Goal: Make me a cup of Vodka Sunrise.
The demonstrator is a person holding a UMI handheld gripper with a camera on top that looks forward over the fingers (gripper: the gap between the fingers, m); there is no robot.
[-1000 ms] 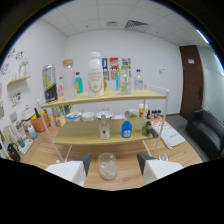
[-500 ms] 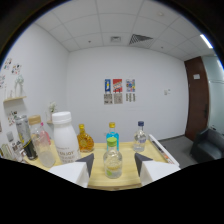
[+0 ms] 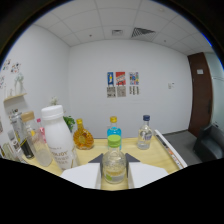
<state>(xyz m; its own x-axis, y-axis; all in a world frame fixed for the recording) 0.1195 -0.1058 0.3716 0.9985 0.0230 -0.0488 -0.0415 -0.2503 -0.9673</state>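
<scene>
Gripper (image 3: 114,172) closed on a small clear bottle (image 3: 114,164) with a green cap; both white fingers (image 3: 82,175) press its sides. Bottle upright, pale yellowish liquid in the lower part, clear above. It sits between the fingers, above the near part of the wooden counter (image 3: 160,152).

Just left of the gripper: large white plastic bottle (image 3: 57,137) with white cap and printed label, opaque, contents not visible. Further left: clear glass containers (image 3: 31,142), contents hard to tell.

Beyond the fingers: round amber bottle (image 3: 83,138), brownish-orange liquid inside, yellow top. Right of it, directly behind the held bottle: blue-liquid bottle (image 3: 114,130) with yellow cap. Further right: clear bottle (image 3: 144,134) with dark blue cap, looks like clear liquid. These three stand apart in a loose row on the counter.

Left wall has a shelf (image 3: 15,97) with small items, too small to tell. Three posters (image 3: 121,84) on the far white wall. Dark door (image 3: 202,95) at right, dark chair (image 3: 210,142) below it.
</scene>
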